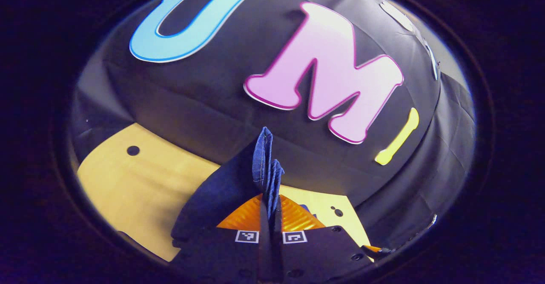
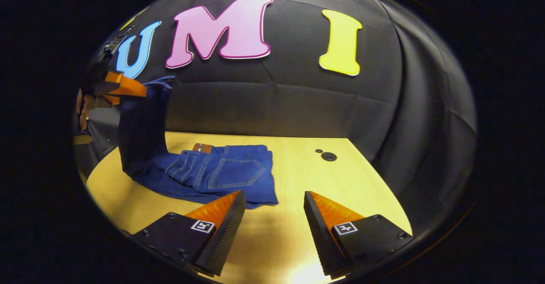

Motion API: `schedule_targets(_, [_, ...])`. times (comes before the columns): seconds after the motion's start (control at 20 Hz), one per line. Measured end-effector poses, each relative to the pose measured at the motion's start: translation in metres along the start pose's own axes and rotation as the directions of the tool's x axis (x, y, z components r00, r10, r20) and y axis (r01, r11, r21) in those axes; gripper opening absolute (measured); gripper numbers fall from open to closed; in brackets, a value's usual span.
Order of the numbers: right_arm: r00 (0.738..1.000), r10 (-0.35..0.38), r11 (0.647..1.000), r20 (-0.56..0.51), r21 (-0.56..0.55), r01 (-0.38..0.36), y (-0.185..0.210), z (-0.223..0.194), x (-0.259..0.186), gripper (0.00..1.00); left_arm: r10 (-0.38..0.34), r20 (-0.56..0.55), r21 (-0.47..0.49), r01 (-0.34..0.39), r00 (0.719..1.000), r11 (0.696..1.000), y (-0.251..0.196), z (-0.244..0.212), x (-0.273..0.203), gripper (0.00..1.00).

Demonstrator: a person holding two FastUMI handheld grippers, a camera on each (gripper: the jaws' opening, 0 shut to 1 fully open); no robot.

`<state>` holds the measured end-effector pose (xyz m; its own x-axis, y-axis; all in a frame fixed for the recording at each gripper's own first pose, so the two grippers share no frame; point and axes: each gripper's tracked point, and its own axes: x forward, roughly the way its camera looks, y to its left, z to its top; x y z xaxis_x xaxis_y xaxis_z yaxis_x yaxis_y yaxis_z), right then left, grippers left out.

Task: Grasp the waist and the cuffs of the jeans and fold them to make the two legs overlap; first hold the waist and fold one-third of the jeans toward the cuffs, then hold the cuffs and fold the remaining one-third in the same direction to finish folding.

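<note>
Left tool [image 1: 271, 226] clamps the jeans [image 2: 221, 173] cuffs, raised above the worktop [image 2: 298, 164] left edge. Right tool [image 2: 274, 216] stands wide, holding nothing, near the front edge.

Pale wooden table [image 2: 298, 160] with blue jeans [image 2: 221, 175] partly on top.

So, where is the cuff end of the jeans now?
In the right gripper view, the cuff end hangs lifted at far left, held up by the left gripper; the waist part lies on the table.
</note>
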<state>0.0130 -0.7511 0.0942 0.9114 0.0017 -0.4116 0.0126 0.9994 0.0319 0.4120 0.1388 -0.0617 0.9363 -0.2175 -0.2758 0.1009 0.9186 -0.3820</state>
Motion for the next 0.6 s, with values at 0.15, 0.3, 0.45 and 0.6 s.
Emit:
schedule_targets(0.15, [0.998,-0.050,0.998,-0.031,0.020,0.051,-0.035,-0.017,-0.018,0.85,-0.069,-0.090,-0.007,0.069,0.994,0.998,-0.064,-0.057,0.044,0.06])
schedule_targets(0.3, [0.993,-0.080,0.995,-0.082,0.052,0.084,-0.057,-0.044,-0.032,0.85,-0.088,-0.176,0.048,0.098,0.980,0.994,-0.100,-0.117,0.088,0.06])
schedule_targets(0.45, [0.990,-0.090,0.993,-0.111,0.063,0.097,-0.067,-0.060,-0.040,0.85,-0.009,-0.249,0.132,0.043,0.968,0.990,-0.099,-0.162,0.118,0.08])
schedule_targets(0.6, [0.990,-0.083,0.992,-0.113,0.082,0.093,-0.066,-0.060,-0.042,0.85,-0.016,-0.246,0.115,0.046,0.969,0.992,-0.105,-0.162,0.116,0.11])
